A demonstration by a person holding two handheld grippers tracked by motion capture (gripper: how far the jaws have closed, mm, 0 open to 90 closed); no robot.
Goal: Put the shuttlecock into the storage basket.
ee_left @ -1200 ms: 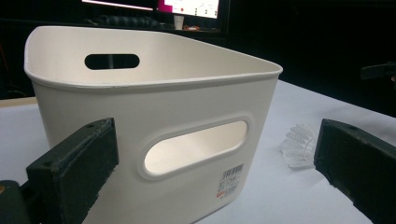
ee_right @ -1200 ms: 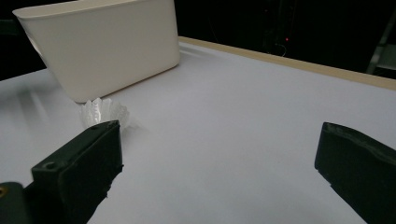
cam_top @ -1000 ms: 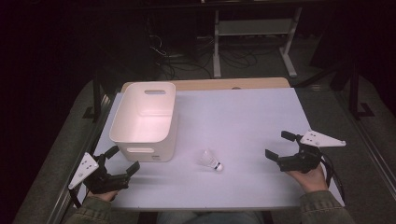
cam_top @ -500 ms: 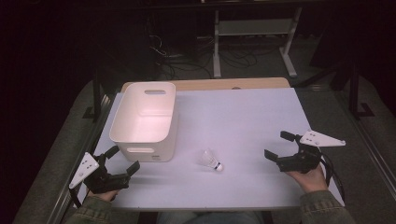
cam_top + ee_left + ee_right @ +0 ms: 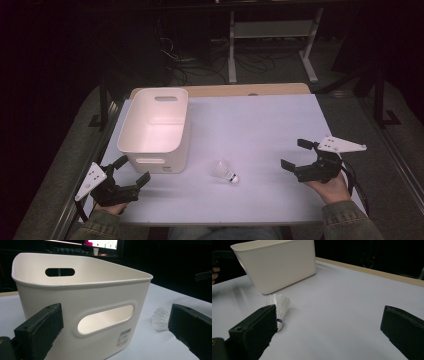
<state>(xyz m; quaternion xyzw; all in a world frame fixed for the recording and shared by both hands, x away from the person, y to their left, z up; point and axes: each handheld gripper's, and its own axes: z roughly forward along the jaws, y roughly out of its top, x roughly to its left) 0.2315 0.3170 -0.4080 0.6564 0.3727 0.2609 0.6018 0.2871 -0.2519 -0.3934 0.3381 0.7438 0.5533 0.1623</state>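
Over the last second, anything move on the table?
No visible change. The white feathered shuttlecock lies on the white tabletop beside the white plastic bin, and both tongs, left and right, stay open, holding nothing, near the table's front corners.

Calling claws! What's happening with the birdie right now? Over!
Left claw open, empty, by the white bin. Right claw open, empty. Shuttlecock on its side on the table, between both claws, outside the bin. Nothing blocking it.
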